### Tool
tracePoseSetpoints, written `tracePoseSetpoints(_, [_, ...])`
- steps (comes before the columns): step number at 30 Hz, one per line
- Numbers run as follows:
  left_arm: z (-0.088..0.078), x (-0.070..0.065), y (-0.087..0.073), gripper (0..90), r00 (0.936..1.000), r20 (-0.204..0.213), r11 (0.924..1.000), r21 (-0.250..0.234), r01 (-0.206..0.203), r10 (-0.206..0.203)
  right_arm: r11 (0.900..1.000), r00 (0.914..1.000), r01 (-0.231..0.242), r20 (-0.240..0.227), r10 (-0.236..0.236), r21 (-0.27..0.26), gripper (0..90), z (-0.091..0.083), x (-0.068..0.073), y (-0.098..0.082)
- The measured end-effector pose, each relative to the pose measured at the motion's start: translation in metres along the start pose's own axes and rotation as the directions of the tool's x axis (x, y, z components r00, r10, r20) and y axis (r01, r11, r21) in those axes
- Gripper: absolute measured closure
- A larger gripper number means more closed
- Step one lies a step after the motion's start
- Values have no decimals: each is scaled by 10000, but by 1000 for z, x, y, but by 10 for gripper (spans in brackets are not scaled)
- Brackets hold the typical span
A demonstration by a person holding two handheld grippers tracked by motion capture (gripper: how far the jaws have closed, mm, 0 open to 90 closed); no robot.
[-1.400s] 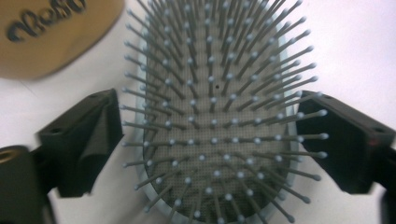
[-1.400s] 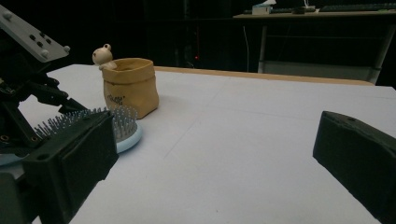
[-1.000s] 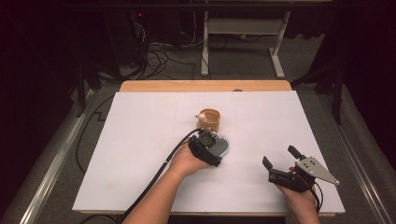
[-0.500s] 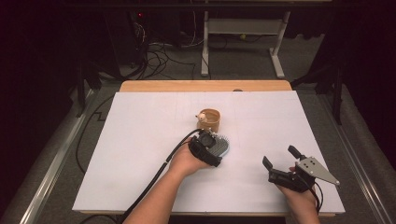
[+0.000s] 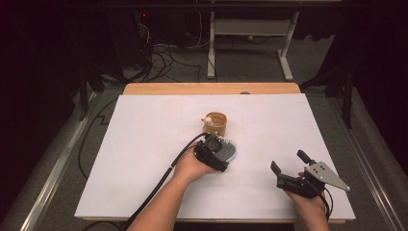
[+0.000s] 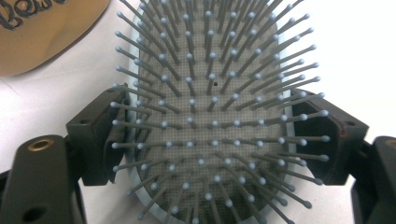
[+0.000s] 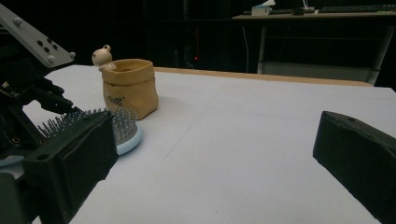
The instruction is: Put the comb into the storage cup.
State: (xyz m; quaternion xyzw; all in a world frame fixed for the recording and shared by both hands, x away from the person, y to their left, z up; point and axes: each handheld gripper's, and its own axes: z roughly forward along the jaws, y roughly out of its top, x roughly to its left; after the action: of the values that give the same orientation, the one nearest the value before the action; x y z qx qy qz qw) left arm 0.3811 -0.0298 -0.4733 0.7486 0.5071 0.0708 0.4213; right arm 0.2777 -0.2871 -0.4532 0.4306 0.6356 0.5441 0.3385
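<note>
A hairbrush (image 5: 232,150) with a pale blue rim and grey bristles lies bristles-up on the white table, just in front of a tan fabric pouch (image 5: 216,124). My left gripper (image 5: 222,149) reaches over it from the near side. In the left gripper view the two black pads (image 6: 100,135) sit against both sides of the brush head (image 6: 210,121), shut on it. A small cream bear figure (image 7: 102,57) perches on the rim of the pouch (image 7: 130,88). My right gripper (image 5: 287,160) rests near the front right of the table, open and holding nothing, apart from the brush (image 7: 125,133).
The white sheet (image 5: 144,144) covers most of the table, and a wooden strip (image 5: 211,88) shows along its far edge. Beyond it are floor cables (image 5: 163,57) and the white legs of a desk (image 5: 250,33). Metal rails run along both sides.
</note>
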Motion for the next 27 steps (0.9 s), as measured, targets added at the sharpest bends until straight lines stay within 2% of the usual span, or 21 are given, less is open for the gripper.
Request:
tracePoseSetpoints(11, [-1,1,1,207,10000,-1,10000,76,15,-15,10000,10000,-35,29,35,-39,4,0,-1,0])
tracePoseSetpoints(16, [-4,1,2,208,10000,-15,10000,-11,-8,8,10000,10000,-10,47,10,-55,4,0,-1,0])
tracePoseSetpoints(27, [-17,2,8,209,9996,241,9994,-319,145,-137,10000,10000,-35,61,36,-62,4,-1,-1,0])
